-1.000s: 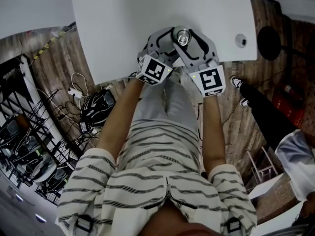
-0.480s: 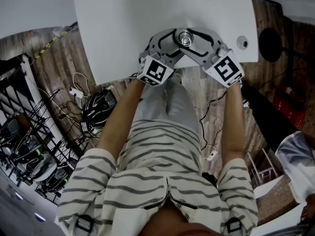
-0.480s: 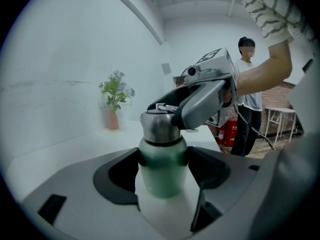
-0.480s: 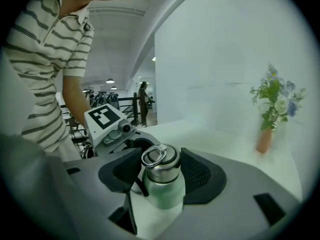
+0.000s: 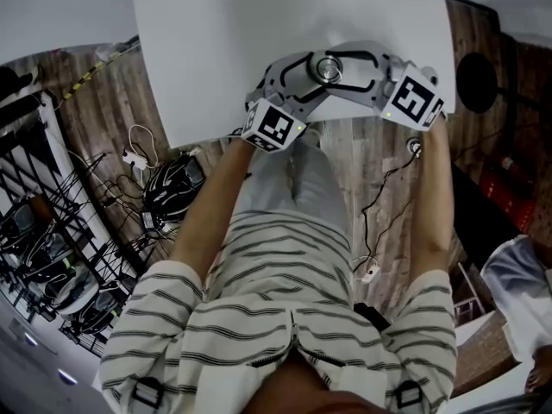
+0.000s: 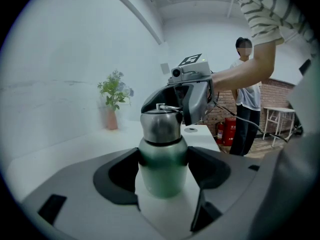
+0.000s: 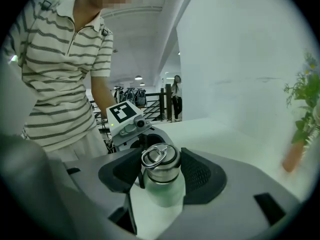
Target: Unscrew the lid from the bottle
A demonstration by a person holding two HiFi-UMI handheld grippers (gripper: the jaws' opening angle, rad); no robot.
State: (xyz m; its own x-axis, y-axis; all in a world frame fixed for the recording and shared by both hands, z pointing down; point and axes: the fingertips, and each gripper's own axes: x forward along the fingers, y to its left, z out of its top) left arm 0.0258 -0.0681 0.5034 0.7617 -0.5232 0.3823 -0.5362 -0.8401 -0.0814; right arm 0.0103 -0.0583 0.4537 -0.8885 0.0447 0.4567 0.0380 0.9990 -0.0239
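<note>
The white table (image 5: 259, 24) is nearly bare: a small potted plant (image 6: 115, 96) stands well back against the wall, and a round fitting (image 6: 191, 129) sits flush in the top, towards the corner beyond the bottle. Off the table's edge there is plank floor (image 5: 112, 119) with a dark helmet (image 5: 168, 188) and loose cables (image 5: 379, 214). Further away a person (image 6: 246, 104) stands beside red fire extinguishers (image 6: 231, 132), in front of a brick wall. Nothing on the table crowds the bottle. Only the two tools are close to it, and each one's body blocks the other's view past it. The green bottle (image 7: 164, 195) stands on its base close to the near edge of the table. Its long axis is upright and its steel lid (image 6: 161, 126) points straight up, with a wire ring handle (image 7: 156, 154) folded flat on top. The left tool (image 6: 163, 165) comes in from the person's side, angled slightly downward, and its dark pads are clamped on either side of the green body just below the shoulder. The right tool (image 7: 161, 168) reaches in from the other side, higher up. Its jaws are set about half wide and closed on the lid, one ribbed pad on each side.
</note>
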